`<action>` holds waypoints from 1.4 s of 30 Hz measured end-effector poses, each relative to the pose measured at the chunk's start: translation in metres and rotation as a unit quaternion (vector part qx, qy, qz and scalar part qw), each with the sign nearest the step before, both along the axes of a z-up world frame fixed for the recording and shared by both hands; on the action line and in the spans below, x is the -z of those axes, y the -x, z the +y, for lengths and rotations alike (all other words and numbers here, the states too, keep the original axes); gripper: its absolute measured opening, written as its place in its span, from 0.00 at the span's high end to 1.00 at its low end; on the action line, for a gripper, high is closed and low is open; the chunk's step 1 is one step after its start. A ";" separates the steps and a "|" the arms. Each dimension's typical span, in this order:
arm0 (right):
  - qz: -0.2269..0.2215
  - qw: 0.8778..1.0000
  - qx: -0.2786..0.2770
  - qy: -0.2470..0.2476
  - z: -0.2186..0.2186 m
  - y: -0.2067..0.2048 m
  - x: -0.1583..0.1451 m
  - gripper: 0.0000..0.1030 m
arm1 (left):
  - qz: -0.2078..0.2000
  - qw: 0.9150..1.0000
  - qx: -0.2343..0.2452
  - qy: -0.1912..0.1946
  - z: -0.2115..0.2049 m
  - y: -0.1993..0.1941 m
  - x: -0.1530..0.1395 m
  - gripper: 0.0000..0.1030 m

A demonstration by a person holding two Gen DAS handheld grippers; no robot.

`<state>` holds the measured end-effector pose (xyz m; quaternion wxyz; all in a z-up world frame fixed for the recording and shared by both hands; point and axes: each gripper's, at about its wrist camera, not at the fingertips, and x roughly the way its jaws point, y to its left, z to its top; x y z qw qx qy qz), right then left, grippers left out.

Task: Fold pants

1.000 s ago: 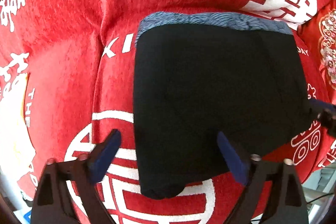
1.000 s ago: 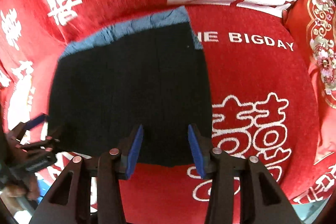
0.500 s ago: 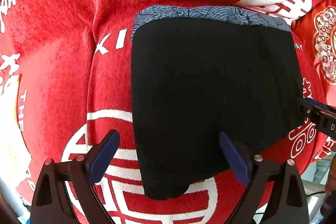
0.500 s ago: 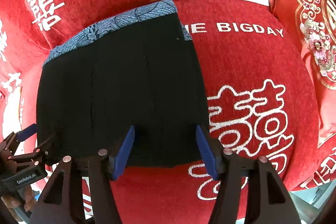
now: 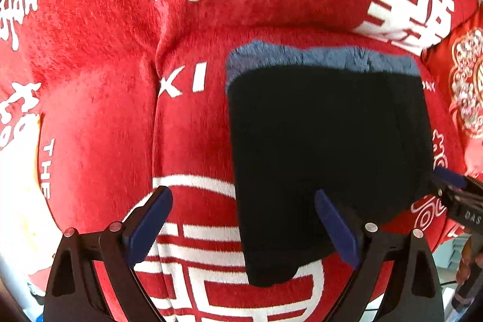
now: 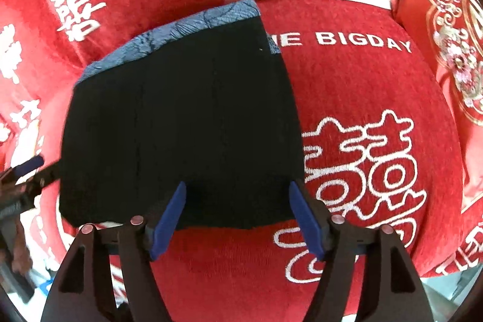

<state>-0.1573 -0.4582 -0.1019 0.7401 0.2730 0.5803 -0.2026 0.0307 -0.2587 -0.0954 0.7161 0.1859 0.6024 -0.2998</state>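
A red sofa cover (image 6: 347,98) with white lettering fills both views, and a patterned red cushion (image 6: 452,50) sits at about 2 o'clock in the right wrist view. On the seat lie the black pants (image 6: 181,116) — folded into a compact block, occupying the centre of the right view out toward 9 o'clock, and the area from centre to 3 o'clock in the left view. A blue patterned band (image 6: 181,26) shows along their far edge, toward 12 o'clock.

The block runs a little longer from 6 to 12 o'clock than across, banded end pointing away from the person and the plain black edge nearest.

The left gripper (image 5: 241,228) hangs with its jaws spread wide and nothing gripped; only its 3 o'clock-side finger overlaps the cloth's near corner. The right gripper (image 6: 238,216) is opening, its jaws over the near edge with no fabric pinched between them.

This looks like the release after a fold, with the garment nearly finished. Any next move probably calls for lifting both tools clear without dragging the top layer — or a light smoothing press.
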 end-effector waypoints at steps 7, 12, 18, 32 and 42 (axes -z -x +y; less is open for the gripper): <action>-0.055 0.994 -0.001 -0.094 -0.064 0.009 -0.002 0.28 | 0.063 0.997 0.005 0.039 -0.010 -0.028 0.016 0.07; -0.077 0.975 -0.006 -0.210 -0.098 0.002 0.037 0.28 | 0.106 0.992 0.022 0.059 -0.019 -0.041 0.037 0.07; -0.132 0.949 -0.016 -0.285 -0.117 -0.009 0.065 0.28 | 0.149 0.984 0.035 0.091 -0.033 -0.047 0.056 0.07; -0.157 0.907 0.021 -0.390 -0.129 -0.017 0.091 0.56 | 0.144 0.984 -0.012 0.105 -0.057 -0.032 0.057 0.21; -0.185 0.893 0.004 -0.411 -0.111 -0.005 0.041 0.64 | 0.135 0.984 -0.023 0.112 -0.032 -0.015 0.005 0.37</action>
